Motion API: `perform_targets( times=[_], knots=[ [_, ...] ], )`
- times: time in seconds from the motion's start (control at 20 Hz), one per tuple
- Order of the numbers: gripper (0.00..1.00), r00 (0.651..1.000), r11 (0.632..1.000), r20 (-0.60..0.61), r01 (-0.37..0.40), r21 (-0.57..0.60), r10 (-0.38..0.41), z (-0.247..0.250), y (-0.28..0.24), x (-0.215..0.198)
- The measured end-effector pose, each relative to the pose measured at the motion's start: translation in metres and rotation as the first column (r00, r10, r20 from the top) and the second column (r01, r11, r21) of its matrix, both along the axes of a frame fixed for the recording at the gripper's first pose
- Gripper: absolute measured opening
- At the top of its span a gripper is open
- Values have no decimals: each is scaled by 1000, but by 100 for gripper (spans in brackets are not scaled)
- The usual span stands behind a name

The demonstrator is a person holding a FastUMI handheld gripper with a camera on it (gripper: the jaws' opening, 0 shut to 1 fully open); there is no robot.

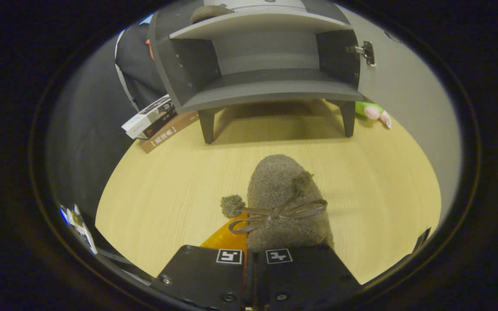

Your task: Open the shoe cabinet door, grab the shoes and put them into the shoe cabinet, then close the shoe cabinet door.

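The shoe (281, 203) just ahead of the fingers (205, 270) is fuzzy grey-brown, with a brown ribbon bow and two matching pompoms. The fingers are black, each with a white square tag bearing a black mark; an orange patch shows at 11 o'clock from them. The bench (167, 194) is pale yellow wood grain. At 12 o'clock the cabinet (266, 86) is dark grey, lighter grey on its shelves. At 10 o'clock lie books (156, 121) in white, black and brown. At 2 o'clock sits a green and pink toy (374, 111).

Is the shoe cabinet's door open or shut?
Open. The shoe cabinet shows its shelves inside, and the door swings off right on its hinge.
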State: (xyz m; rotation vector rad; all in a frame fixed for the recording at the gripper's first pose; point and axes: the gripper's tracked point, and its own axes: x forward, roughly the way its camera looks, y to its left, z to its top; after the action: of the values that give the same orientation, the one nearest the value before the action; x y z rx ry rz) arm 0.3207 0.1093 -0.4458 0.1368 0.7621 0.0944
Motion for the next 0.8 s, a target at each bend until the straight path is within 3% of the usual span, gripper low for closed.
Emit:
perform_targets(
  times=[0.55,0.8],
  knots=[
    [7,978,1000,211,-5,-19,9,145,-3,-25],
    [7,938,999,346,-1,-45,17,237,-5,4]
  ],
)
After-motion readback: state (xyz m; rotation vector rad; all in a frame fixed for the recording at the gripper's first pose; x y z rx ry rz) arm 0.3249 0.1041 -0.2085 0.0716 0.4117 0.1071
